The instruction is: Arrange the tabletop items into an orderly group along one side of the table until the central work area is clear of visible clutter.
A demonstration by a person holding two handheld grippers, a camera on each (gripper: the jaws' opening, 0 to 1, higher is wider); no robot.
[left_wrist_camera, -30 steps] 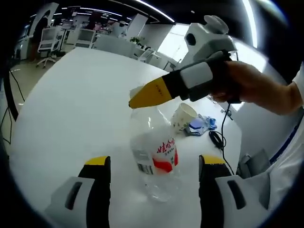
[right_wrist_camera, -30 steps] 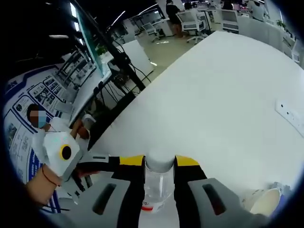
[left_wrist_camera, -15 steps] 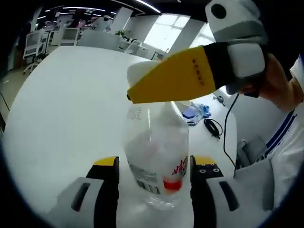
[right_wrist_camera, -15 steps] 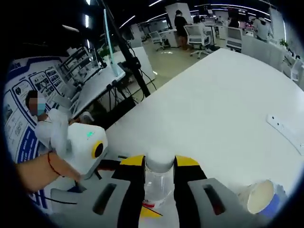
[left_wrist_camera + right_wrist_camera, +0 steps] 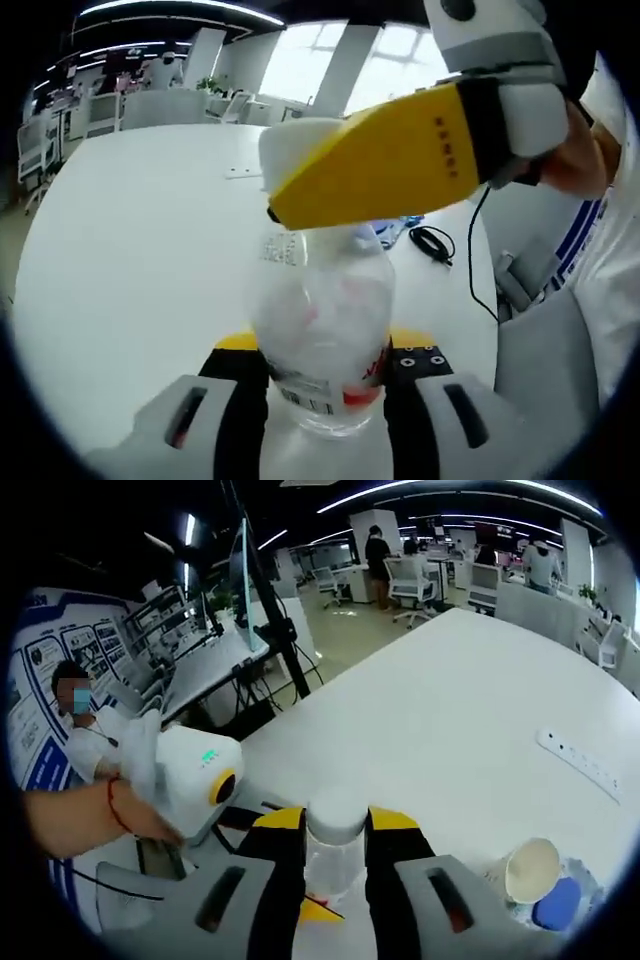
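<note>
Best done by keeping both grips steady and carrying the bottle (image 5: 322, 345) upright toward the counter (image 5: 130, 250) edge where the paper cup (image 5: 532, 870) and blue item (image 5: 558, 903) already sit; no squeezing harder on the thin clear body, which looks likely to buckle; lower end set down first, cap end let go last.

Right tool (image 5: 335, 825) pinching the bottle at its white cap (image 5: 336, 818), yellow-tipped jaws pressed against either side of the neck; seen from the left gripper view, reaching in from the upper right above the bottle, held by a hand (image 5: 575, 165) angled down toward it.

Left tool (image 5: 325, 375) low at the bottle's labelled lower body, jaws hugging it on both sides, apparently clamped on it though the contact itself sits partly behind the plastic; tool pointing roughly level across the counter.

Bottle upright between the two tools, near the counter's middle; power strip (image 5: 580, 765) lying well apart on the white surface; black cable (image 5: 435, 240) near the far edge.
</note>
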